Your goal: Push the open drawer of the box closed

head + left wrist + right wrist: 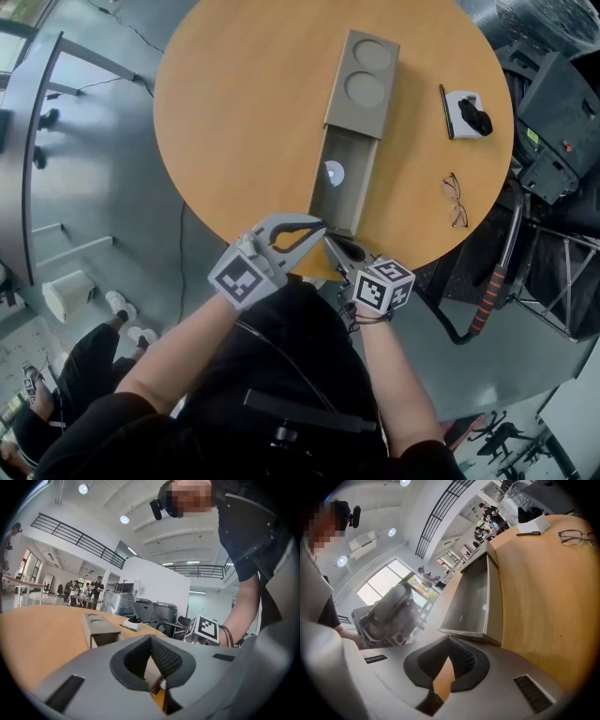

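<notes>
the grey box [364, 80] lies on the round wooden table [234, 112], long axis pointing roughly at the person. its drawer [351, 187] is pulled well out toward the table's near edge. a small white disc [334, 172] sits on the drawer floor. glasses [456, 200] lie well off to the right.

the left gripper [322, 225] has its jaws closed tip to tip with nothing between them, and it sits just beside the drawer's front wall. the right gripper [330, 242] is also pinched together and empty, close by at the same end. from the right gripper view the drawer [471, 597] shows thin, straight walls.

the box looks light and rigid, probably thin board, and the drawer likely slides with little resistance. no grip seems needed: closed jaw tips pressed flat against the middle of the front wall, pushing along the box's length, should do. an off-centre push could skew the drawer and jam it. since the box looks loose on a smooth tabletop, the whole thing may slide away unless the shell is steadied.
</notes>
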